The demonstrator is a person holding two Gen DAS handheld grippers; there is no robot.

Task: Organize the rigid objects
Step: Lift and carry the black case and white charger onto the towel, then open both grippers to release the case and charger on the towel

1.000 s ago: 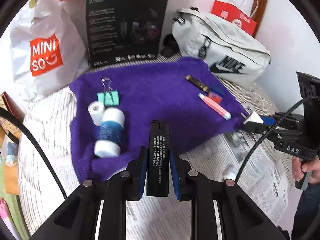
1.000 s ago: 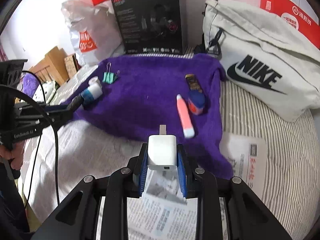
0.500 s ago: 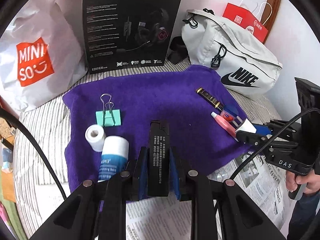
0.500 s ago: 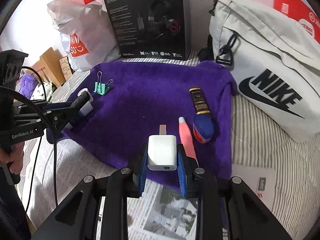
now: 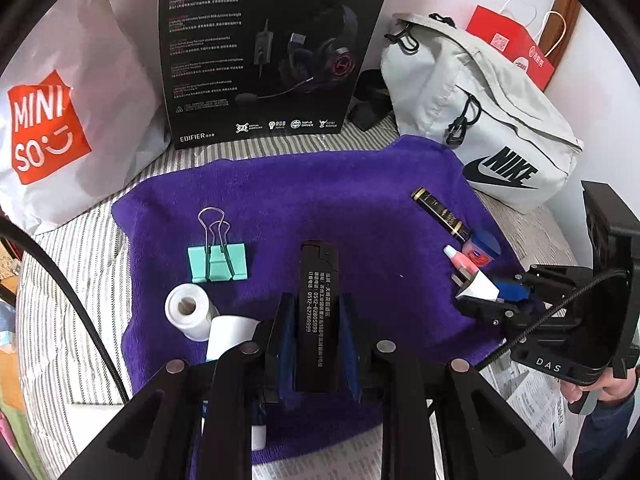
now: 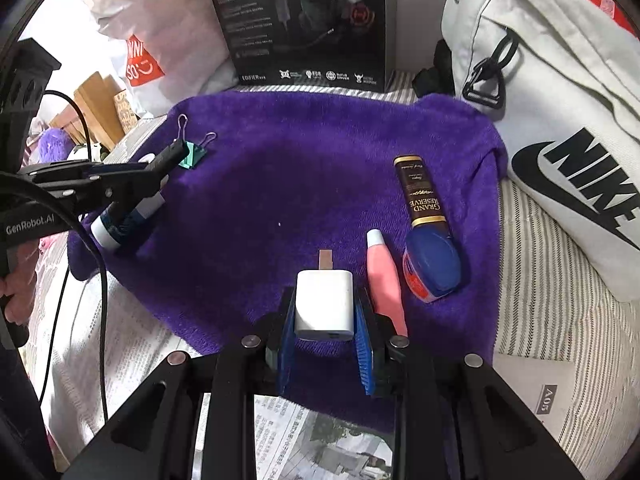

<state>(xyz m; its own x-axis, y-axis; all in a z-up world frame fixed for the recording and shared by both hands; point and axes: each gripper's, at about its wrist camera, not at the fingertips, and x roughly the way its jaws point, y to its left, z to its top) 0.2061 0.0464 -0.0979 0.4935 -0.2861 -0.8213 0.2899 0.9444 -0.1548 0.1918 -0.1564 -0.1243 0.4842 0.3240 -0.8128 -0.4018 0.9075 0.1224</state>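
Observation:
My left gripper (image 5: 318, 332) is shut on a black lighter (image 5: 318, 300) with white print and holds it over the purple towel (image 5: 320, 200). My right gripper (image 6: 325, 320) is shut on a white charger plug (image 6: 325, 304) above the towel's near edge (image 6: 280, 168); it also shows in the left wrist view (image 5: 478, 286). On the towel lie a green binder clip (image 5: 217, 266), a white tape roll (image 5: 188, 312), a blue-and-white bottle (image 6: 128, 220), a pink tube (image 6: 383, 272), a blue-capped jar (image 6: 434, 268) and a brown tube (image 6: 420, 192).
A black headset box (image 5: 264, 48) stands behind the towel. A white Miniso bag (image 5: 60, 112) is at the left and a grey Nike bag (image 5: 480, 120) at the right. Newspaper (image 6: 320, 444) lies on the striped bedding (image 6: 560, 340) in front.
Both grippers have moved forward over the towel with their loads. The right gripper now sits beside the pink tube, and the left gripper has passed over the blue-and-white bottle.

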